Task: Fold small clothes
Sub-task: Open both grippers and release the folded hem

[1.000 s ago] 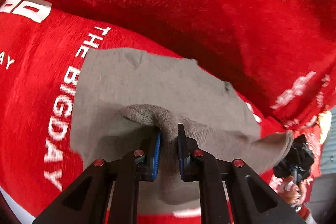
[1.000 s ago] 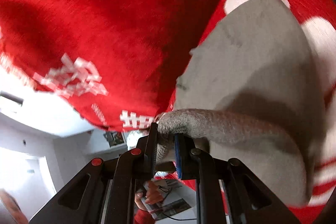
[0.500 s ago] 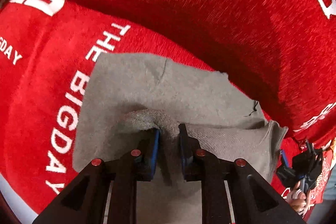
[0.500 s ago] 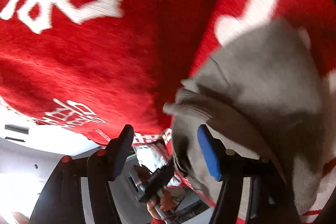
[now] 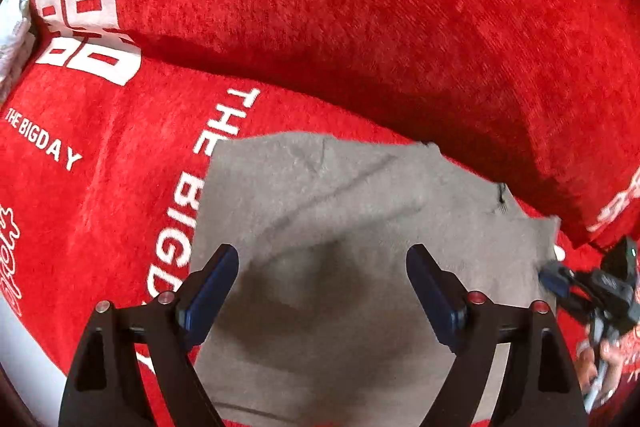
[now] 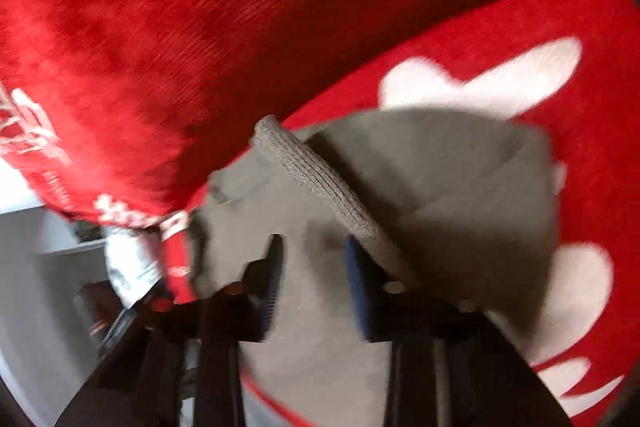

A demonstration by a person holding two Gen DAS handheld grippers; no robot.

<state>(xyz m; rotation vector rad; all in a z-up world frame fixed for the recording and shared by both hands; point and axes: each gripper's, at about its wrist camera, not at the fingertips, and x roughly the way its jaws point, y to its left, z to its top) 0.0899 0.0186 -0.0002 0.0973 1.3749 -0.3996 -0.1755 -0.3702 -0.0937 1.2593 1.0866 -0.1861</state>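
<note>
Grey knit garment is laid flat on the red cover, over white print "THE BIGDAY"; the same text is repeated at the left. Left gripper has just been opened, jaws wide above the cloth, nothing pinched. Right gripper has just been narrowed; a gap is seen between its pads, blurred, with the ribbed hem just beside it.

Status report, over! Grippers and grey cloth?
Left hand-held gripper just opened, nothing held. Right hand-held gripper closing at grey cloth hem, grip unclear. Nothing blocking.
</note>
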